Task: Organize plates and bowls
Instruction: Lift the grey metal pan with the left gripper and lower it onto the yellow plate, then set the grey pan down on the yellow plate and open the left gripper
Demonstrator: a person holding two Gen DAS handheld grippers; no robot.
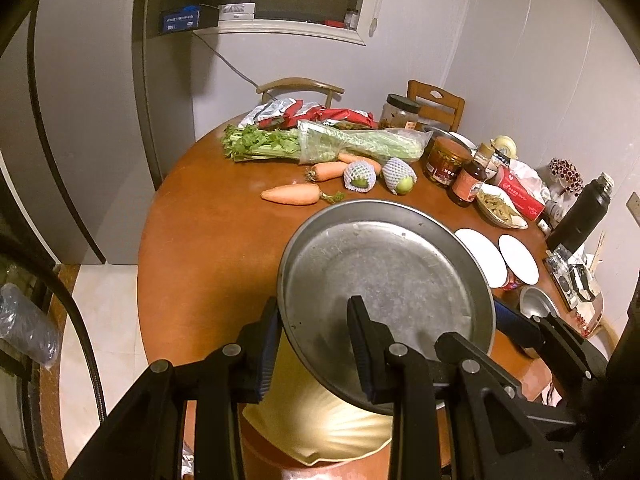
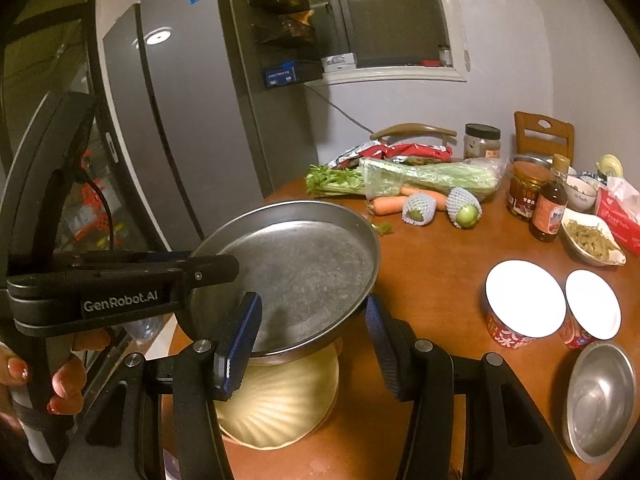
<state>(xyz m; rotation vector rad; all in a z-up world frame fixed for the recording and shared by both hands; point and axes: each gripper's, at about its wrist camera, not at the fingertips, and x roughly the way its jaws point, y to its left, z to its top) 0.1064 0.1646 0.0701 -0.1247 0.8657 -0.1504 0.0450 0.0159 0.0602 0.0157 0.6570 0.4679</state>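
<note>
Grey fridge (image 2: 180,120), pale wall (image 1: 500,60), two wooden chairs (image 1: 436,104)

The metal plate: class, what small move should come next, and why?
Probably lower the metal plate level onto the cream plate beneath. The left gripper clamps its rim, it hangs tilted above the cream plate, and the right gripper's jaws stand open around its near edge.
</note>
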